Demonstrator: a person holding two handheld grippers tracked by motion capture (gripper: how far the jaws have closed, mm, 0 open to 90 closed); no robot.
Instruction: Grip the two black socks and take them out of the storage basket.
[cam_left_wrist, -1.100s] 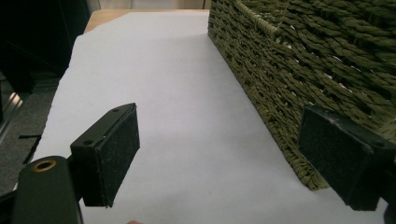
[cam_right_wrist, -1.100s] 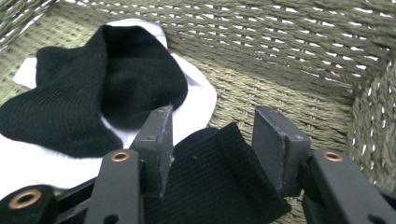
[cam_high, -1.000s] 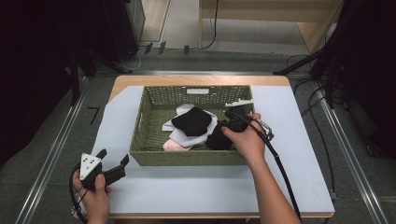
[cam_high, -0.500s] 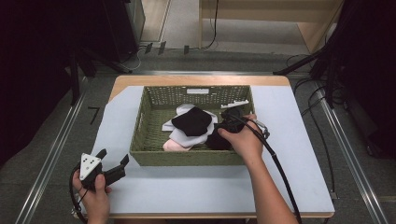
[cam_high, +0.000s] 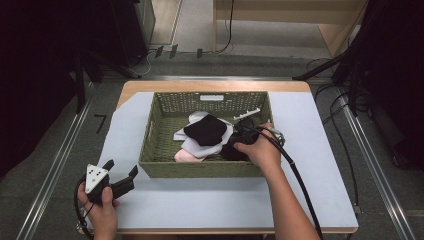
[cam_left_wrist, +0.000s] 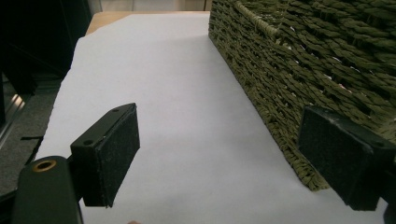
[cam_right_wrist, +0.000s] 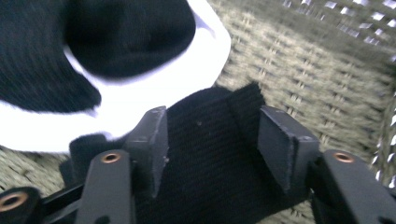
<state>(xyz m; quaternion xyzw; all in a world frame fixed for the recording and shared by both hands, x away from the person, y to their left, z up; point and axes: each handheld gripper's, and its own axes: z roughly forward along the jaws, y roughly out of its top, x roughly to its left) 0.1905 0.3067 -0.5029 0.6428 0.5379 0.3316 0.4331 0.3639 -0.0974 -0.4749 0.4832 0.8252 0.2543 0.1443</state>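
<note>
Basket (cam_high: 165, 167), green woven, sits mid-frame in the high view on a white sheet (cam_high: 320, 150) over the table. Inside it: a pile of cloth, with a black piece (cam_high: 206, 129) on top of white pieces (cam_high: 200, 148) and a pink one (cam_high: 186, 156) at the lower edge.

Right gripper (cam_high: 239, 139) is down inside the basket at centre-right of the high view, where the hand (cam_high: 260, 150) covers most of it, so jaw state is unreadable there. The right gripper view fills that in: right gripper (cam_right_wrist: 212, 142) has its jaws about half open, straddling a black ribbed fabric (cam_right_wrist: 205, 154) lying on the woven basket floor (cam_right_wrist: 299, 74). Jaws have just closed in slightly; fabric sits between the pads, but gaps show on both sides, so no clamp. White cloth (cam_right_wrist: 154, 88) and more black cloth (cam_right_wrist: 116, 32) are in the upper left of that view.

Left gripper (cam_high: 119, 176) is at lower left of the high view, held by the left hand (cam_high: 100, 212) over the sheet, outside the basket. Left gripper view: left gripper (cam_left_wrist: 224, 158) has jaws wide with nothing between them, basket wall (cam_left_wrist: 303, 60) at upper right, just beside the right-hand jaw.
</note>
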